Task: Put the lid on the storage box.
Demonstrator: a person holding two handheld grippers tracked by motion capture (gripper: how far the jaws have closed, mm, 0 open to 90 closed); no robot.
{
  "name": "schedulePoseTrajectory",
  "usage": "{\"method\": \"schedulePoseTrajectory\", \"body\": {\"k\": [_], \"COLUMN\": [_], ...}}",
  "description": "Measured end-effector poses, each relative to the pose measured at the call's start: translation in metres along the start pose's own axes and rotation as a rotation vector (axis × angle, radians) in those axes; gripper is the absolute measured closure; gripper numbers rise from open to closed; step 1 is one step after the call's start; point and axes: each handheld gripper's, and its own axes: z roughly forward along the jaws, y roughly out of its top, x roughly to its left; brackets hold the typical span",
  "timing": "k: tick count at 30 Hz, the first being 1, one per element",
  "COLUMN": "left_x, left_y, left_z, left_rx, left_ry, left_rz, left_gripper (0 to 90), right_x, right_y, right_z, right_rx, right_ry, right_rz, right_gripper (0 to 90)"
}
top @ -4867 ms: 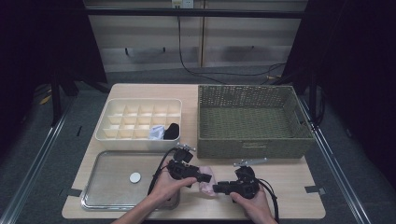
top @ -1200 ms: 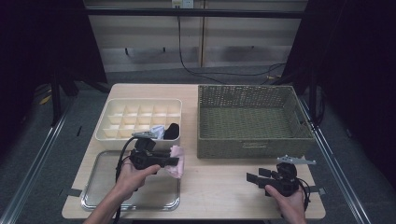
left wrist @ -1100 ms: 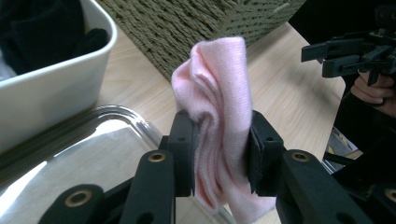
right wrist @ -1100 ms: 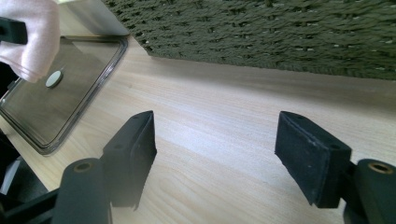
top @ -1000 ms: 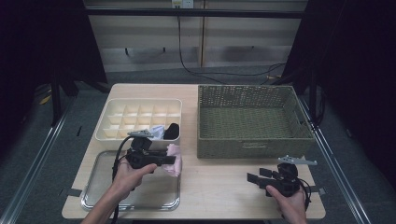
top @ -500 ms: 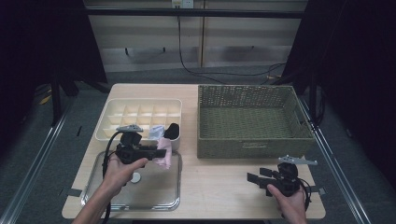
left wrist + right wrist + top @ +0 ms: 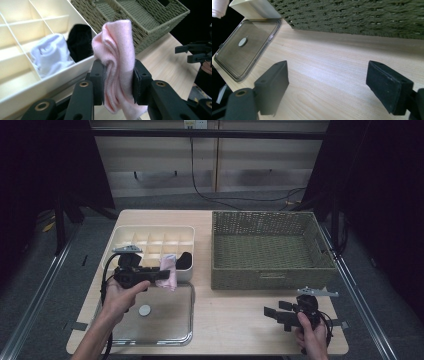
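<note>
At the left, the left gripper (image 7: 159, 275) has its jaws clamped on a folded pink sock (image 7: 117, 62), held above the near right corner of the cream divided box (image 7: 131, 239), over the edge of the clear lid (image 7: 170, 322) on the table (image 7: 235, 315). A white sock (image 7: 51, 53) and a black sock (image 7: 80, 42) sit in neighbouring compartments. The wicker basket (image 7: 272, 270) stands to the right. Near the front right corner, the right gripper (image 7: 272, 314) has just been opening; its jaws stand wide with nothing between them.
</note>
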Motion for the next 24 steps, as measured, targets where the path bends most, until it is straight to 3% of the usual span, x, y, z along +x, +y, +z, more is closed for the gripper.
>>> {"method": "schedulePoseTrajectory", "body": {"k": [9,16,24], "left_x": [0.024,0.037,0.056], "left_y": [0.011,0.012,0.029], "left_z": [-0.015,-0.017,-0.024], "left_rx": [-0.019,-0.019,-0.001], "left_ry": [0.047,0.087,0.139], "left_rz": [-0.035,-0.056,-0.053], "left_gripper": [67.7,67.7,67.7], "right_x": [-0.001,-0.002,-0.002], "right_y": [0.000,-0.001,0.000], "right_z": [-0.003,-0.002,-0.001], "right_rx": [-0.025,-0.015,-0.006], "right_ry": [0.056,0.057,0.058], "right_rz": [-0.008,-0.003,0.002], "right_gripper": [16.9,17.6,17.4]}}
